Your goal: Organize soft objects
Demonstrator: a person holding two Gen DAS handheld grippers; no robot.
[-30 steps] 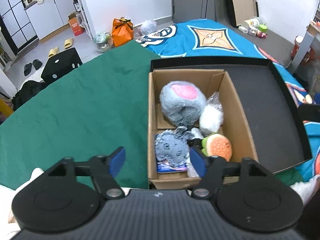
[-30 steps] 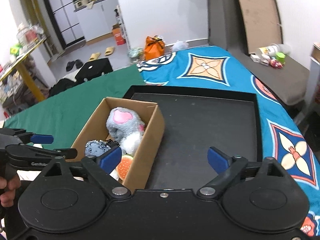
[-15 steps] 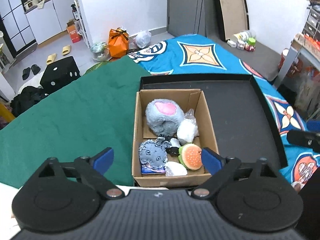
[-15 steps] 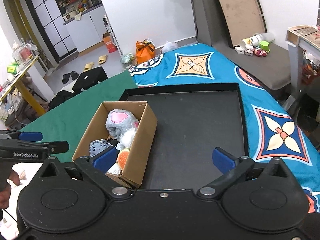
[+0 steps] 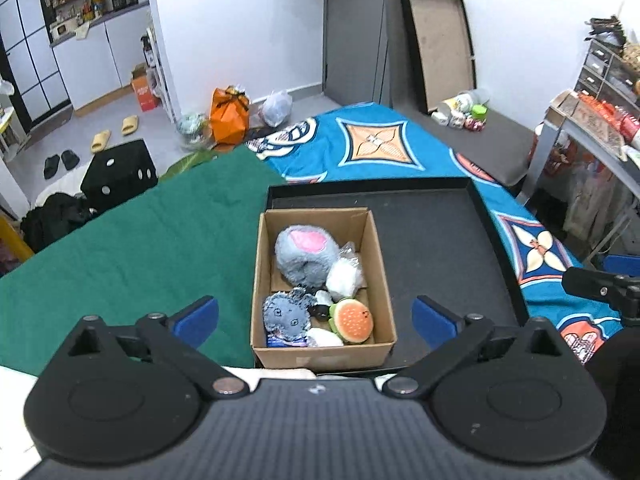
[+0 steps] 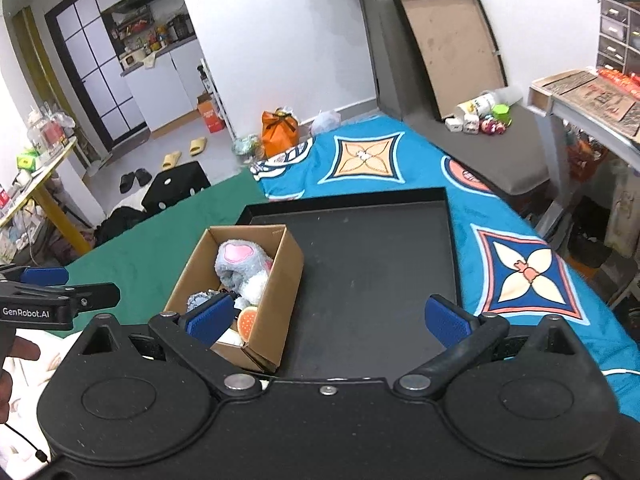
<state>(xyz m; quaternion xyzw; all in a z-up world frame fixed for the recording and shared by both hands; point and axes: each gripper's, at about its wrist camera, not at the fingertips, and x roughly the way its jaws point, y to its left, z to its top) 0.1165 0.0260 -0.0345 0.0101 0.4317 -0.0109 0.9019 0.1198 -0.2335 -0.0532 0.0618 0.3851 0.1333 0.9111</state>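
Both hand-held grippers hang above the work surface with nothing between their blue pads: the left hand-held gripper (image 5: 316, 322) has just been spreading its jaws and now stands wide, and the right hand-held gripper (image 6: 328, 318) is spread just as far, its jaws also just having widened. From the left wrist view, going left to right, a green cloth (image 5: 132, 240) covers the near-left surface, and a black tray (image 5: 440, 240) sits beside it on a blue patterned cover (image 5: 380, 148). An open cardboard box (image 5: 384, 280) stands in the left part of the tray, against its left wall. Inside the box, at the far end, a grey plush with a pink patch (image 5: 306, 254) lies touching a white fluffy toy (image 5: 344, 278) on its right. At the near end a grey fuzzy plush face (image 5: 286, 318) lies on the left, a small black-and-white toy (image 5: 320, 304) sits in the middle, and a burger plush (image 5: 352, 320) lies on the right against the box wall. The rest of the tray, right of the box, shows bare black floor. In the right wrist view the left hand-held gripper appears at the left edge, with a person's fingers (image 6: 20, 350) under it.
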